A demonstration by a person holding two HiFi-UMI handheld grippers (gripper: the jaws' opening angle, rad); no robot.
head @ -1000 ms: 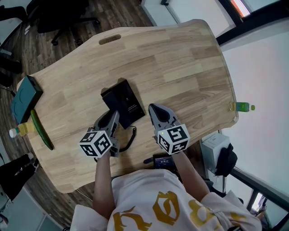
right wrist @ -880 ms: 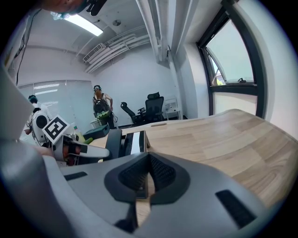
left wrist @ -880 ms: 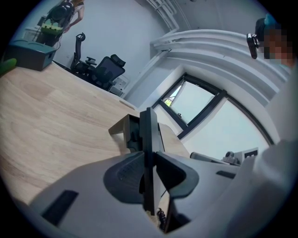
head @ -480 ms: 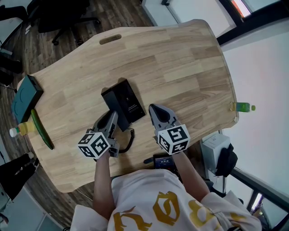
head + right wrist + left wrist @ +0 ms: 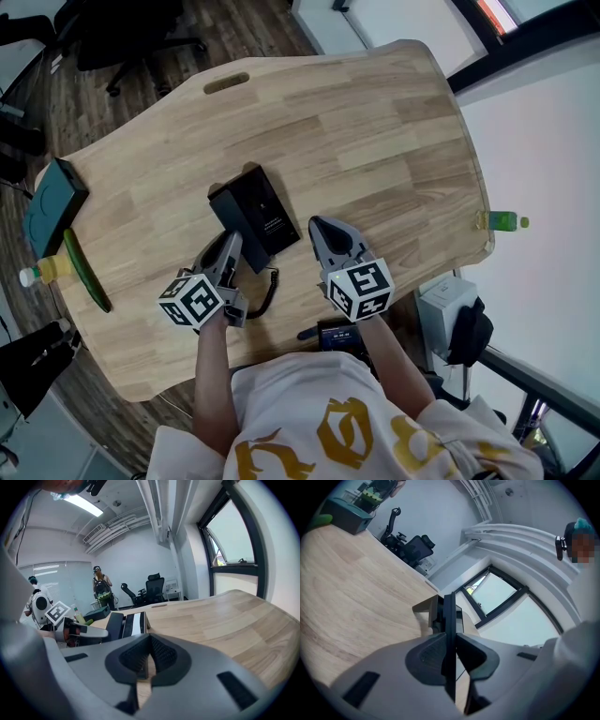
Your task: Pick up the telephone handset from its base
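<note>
left gripper view shows the left gripper [image 5: 450,637] clenched on the telephone handset [image 5: 449,609] at the left side of its base [image 5: 267,211], the right gripper [image 5: 149,641] pinched shut and empty, so grasping seems done and the next move calls for a steady lift clear.
</note>
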